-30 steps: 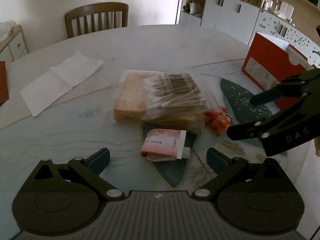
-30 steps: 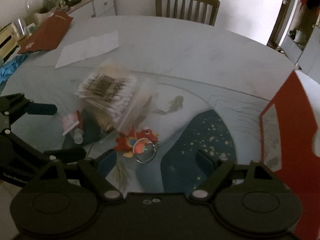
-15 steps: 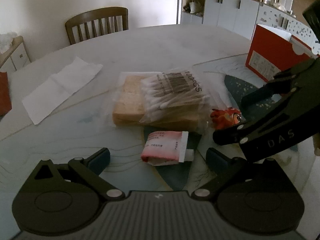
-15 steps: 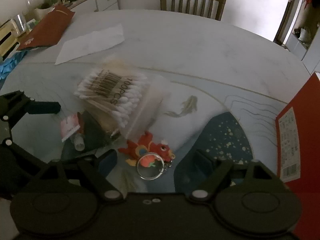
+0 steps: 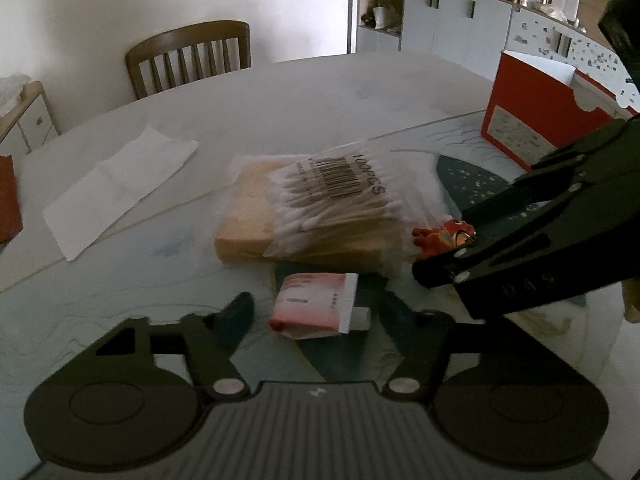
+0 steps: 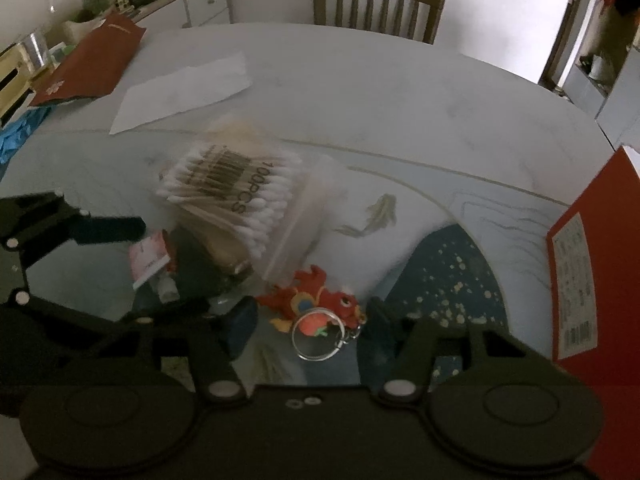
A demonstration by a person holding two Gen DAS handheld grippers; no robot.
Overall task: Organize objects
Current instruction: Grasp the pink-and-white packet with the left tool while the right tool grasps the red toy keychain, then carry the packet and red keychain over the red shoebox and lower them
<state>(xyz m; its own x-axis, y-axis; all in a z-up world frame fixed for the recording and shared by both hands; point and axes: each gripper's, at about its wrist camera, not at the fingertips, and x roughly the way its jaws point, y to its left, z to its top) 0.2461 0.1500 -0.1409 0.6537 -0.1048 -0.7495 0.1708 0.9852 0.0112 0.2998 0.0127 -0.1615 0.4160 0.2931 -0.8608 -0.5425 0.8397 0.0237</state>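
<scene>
Round table (image 5: 320, 92), pale top with a painted fish and dark blue speckled patch; wooden chair (image 5: 192, 56) at the far side, white cabinets behind.

Your left hand-held gripper (image 5: 316, 312) points down at a small pink-and-white tube (image 5: 316, 304), flat on the table with its white cap end to the right. The jaws have just been closing and now bracket the tube on both sides; whether the pads actually press it you cannot tell from this blurred view.

Your right hand-held gripper (image 6: 310, 320) sits over a red fish keychain (image 6: 316, 304): plush body, orange and blue markings, metal ring (image 6: 316, 338) at its near end. Its jaws have also just been closing, one finger either side of the keychain, contact not clear.

Just beyond the tube lies a clear bag of cotton swabs (image 5: 340, 200), barcode upward, resting on a tan packet (image 5: 256, 216). A white paper sheet (image 5: 116, 184) lies well apart to the left. A red box (image 5: 536, 120) stands upright at the right edge.
</scene>
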